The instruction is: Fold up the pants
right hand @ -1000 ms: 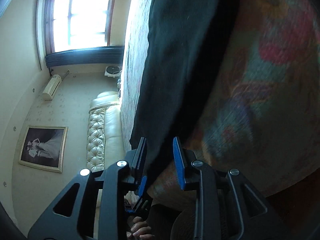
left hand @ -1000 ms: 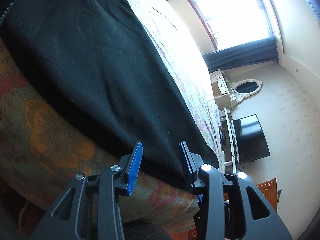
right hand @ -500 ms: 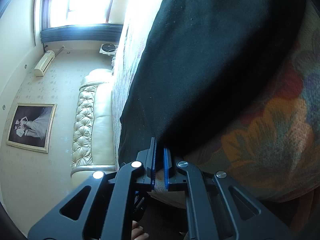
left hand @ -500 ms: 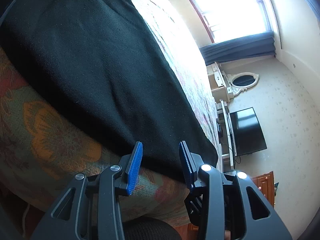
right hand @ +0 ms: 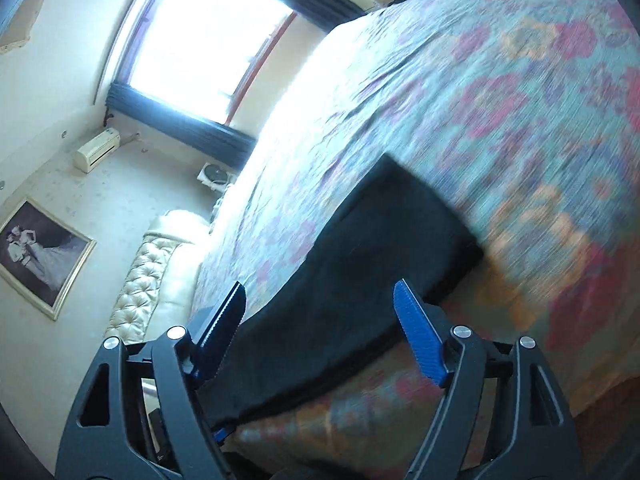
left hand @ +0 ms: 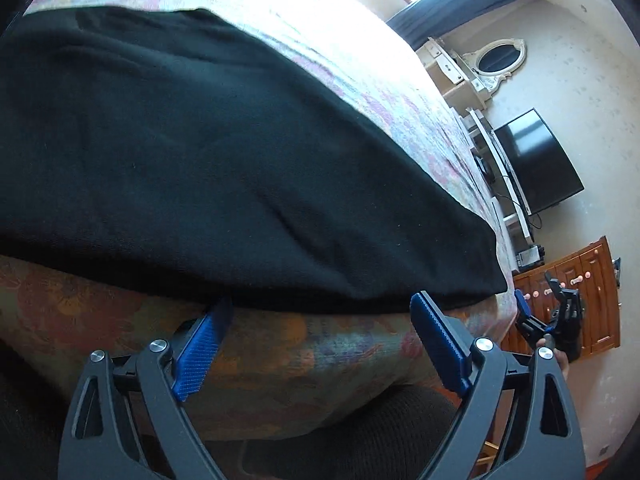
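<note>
Pants: black pants (left hand: 224,152) lie flat on the bed (left hand: 280,360), folded into a broad dark panel whose near hem runs along the bed's near edge.
Bed cover: a floral bedspread (right hand: 500,100), pink, orange and teal, lies beneath the garment.
Left wrist view only: shows the wide face of the pants, a dark television (left hand: 536,160) on a white stand, an oval mirror (left hand: 496,56) and a wooden cabinet (left hand: 592,292) along the far wall. The right gripper (left hand: 536,320) appears small past the bed's near right corner, with fingers of the person's hand just visible behind it.
Right wrist view only: shows the pants (right hand: 360,292) as a narrower strip ending in a squared far corner, a bright window (right hand: 208,28), a wall air conditioner (right hand: 96,154), a framed portrait (right hand: 36,252) and a tufted cream headboard (right hand: 148,284). The far bedspread is motion-blurred.
Left gripper (left hand: 320,312): jaws spread wide, empty, levelled at the near hem; the left blue pad's tip sits at the cloth edge, contact uncertain.
Right gripper (right hand: 320,300): jaws wide apart, holding nothing, straddling the near end of the pants from just above the bed's near edge.
</note>
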A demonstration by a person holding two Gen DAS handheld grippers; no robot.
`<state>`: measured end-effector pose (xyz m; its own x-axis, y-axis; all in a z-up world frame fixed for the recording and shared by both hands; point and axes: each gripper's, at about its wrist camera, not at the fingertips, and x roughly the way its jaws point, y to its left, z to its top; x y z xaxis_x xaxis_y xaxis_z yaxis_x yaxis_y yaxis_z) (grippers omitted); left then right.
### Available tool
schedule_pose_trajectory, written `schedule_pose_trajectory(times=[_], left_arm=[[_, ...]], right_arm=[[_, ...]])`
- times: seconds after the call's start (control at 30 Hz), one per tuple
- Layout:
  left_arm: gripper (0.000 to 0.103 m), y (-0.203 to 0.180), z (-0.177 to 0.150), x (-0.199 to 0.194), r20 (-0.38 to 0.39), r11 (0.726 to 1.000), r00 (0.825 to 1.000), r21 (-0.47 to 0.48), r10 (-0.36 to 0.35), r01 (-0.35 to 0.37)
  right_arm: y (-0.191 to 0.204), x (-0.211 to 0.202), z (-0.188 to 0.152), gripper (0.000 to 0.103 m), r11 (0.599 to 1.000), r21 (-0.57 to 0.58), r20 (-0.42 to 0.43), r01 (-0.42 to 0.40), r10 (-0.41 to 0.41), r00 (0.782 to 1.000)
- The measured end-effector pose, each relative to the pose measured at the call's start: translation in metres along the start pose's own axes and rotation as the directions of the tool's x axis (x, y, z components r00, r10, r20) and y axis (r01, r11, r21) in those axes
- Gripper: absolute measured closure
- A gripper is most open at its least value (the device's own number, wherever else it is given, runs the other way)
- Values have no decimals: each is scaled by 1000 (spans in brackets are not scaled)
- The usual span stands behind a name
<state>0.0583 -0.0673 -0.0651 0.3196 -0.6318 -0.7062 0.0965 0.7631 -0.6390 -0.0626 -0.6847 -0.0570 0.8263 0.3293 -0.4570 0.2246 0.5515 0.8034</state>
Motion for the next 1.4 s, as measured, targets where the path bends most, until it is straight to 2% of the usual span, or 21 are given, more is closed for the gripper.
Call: schedule_pose_trajectory(times=[0.1, 0.23, 0.3, 0.37, 0.4, 0.47, 0.53, 0.6, 0.67, 0.73, 0.83, 0.87, 0.9, 0.93, 0.97, 1.0, 1.03, 1.13, 1.23, 1.27, 1.4], left_arm=[[13, 8, 4, 3, -49, 997, 996, 23, -70, 71], [8, 16, -1, 5, -22, 984, 984, -1, -178, 178], [8, 14, -6, 5, -40, 982, 982, 44, -184, 186], [8, 8, -4, 8, -77, 978, 982, 106, -171, 178], [8, 6, -2, 9, -91, 977, 982, 125, -163, 173], [8, 2, -1, 11, -98, 980, 984, 119, -150, 161], [8, 6, -5, 9, -90, 984, 985, 87, -146, 154], [8, 13, -10, 8, -66, 984, 985, 73, -161, 165], [8, 14, -17, 7, -40, 979, 985, 104, -171, 174], [8, 13, -18, 5, -64, 973, 989, 181, -135, 144], [8, 4, -18, 5, -80, 965, 993, 242, -85, 102], [8, 1, -16, 6, -83, 964, 994, 253, -66, 85], [8, -1, -17, 4, -83, 962, 996, 265, -40, 61], [8, -5, -17, 1, -68, 960, 998, 280, -6, 25], [8, -6, -18, -3, -35, 954, 999, 298, 27, -15], [8, -9, -18, -10, 1, 945, 999, 324, 41, -39], [8, -13, -18, -17, 40, 934, 998, 354, 44, -55], [8, -16, -10, -36, 112, 905, 991, 409, 79, -118], [8, -5, 6, -63, 240, 887, 962, 406, 127, -218], [8, 4, 14, -74, 267, 893, 954, 383, 137, -235], [8, 58, 48, -115, 291, 956, 945, 202, 149, -213]], right_arm=[[-39, 5, 36, 26, 996, 49, -36, 75, -73, 997], [-73, 37, 50, 26, 997, 77, -192, 19, -4, 981], [-74, 45, 53, 26, 998, 60, -210, -7, 19, 977], [-67, 55, 48, 26, 990, 92, -254, -105, 126, 959], [-68, 58, 44, 25, 988, 91, -276, -126, 147, 950], [-65, 68, 46, 25, 992, 65, -307, -110, 125, 944], [-65, 73, 50, 26, 989, 78, -331, -123, 142, 933], [-67, 73, 58, 27, 986, 97, -314, -132, 157, 936], [-74, 75, 69, 27, 983, 124, -284, -138, 168, 944], [-75, 83, 73, 27, 987, 108, -311, -123, 151, 938], [-56, 97, 66, 26, 994, -19, -437, -104, 85, 896], [-51, 100, 63, 29, 994, -32, -468, -101, 74, 881], [-50, 101, 62, 43, 996, -34, -487, -88, 61, 871], [-52, 101, 62, 52, 998, -24, -492, -55, 36, 870], [-56, 101, 61, 76, 1000, 2, -491, -16, 15, 871], [-63, 100, 61, 85, 999, 32, -494, 10, 7, 870], [-65, 98, 58, 86, 999, 42, -499, 7, 15, 866], [-60, 93, 53, 88, 1000, -3, -474, 25, -23, 880], [-41, 89, 54, 89, 997, -55, -443, 45, -65, 894], [-35, 85, 56, 89, 996, -68, -436, 52, -77, 897], [-5, 73, 64, 89, 984, -145, -414, 99, -151, 898]])
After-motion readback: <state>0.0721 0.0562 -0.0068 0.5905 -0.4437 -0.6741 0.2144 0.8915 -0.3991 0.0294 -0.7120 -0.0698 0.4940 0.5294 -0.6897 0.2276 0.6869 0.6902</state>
